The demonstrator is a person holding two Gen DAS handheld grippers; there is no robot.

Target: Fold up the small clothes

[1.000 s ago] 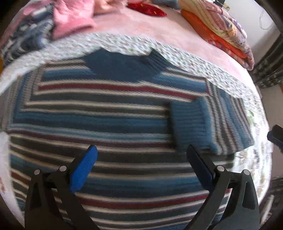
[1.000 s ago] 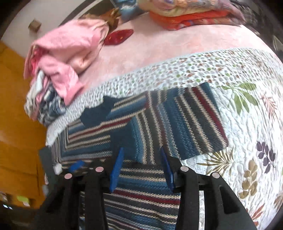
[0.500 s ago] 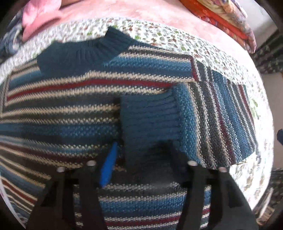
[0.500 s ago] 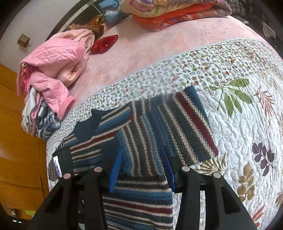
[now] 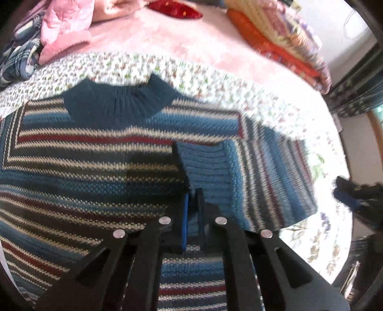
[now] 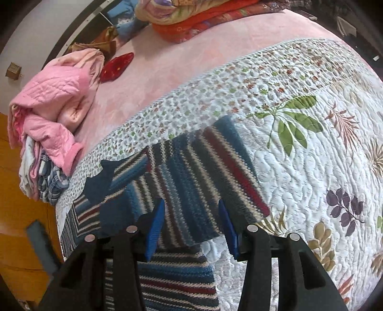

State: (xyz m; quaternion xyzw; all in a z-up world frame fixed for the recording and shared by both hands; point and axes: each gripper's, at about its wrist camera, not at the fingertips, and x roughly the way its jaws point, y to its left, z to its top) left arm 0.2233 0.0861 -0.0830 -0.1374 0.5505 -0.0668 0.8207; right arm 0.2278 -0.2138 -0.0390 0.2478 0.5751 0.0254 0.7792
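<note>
Striped knit sweater (image 5: 95, 167) lies flat on the quilt (image 6: 299, 167), one sleeve (image 6: 203, 172) already folded across it ahead of the wide-open, empty right gripper (image 6: 191, 227), while the left gripper (image 5: 192, 215) pinches its cuff (image 5: 205, 172); remaining folds undone.

A bed spread with a white quilt (image 6: 299, 167) printed with leaves and small flowers, over a pink blanket (image 6: 191, 59) reaching toward the far side. At the head, a stack of folded orange and patterned bedding (image 6: 191, 19); at the left edge, a heap of pink and plaid clothes (image 6: 47, 124) and a small red cushion (image 6: 117, 65) nearby. Orange wooden furniture (image 6: 21, 227) just beside the bed on the left, a pale wall (image 6: 47, 26) beyond, bright daylight on the quilt
</note>
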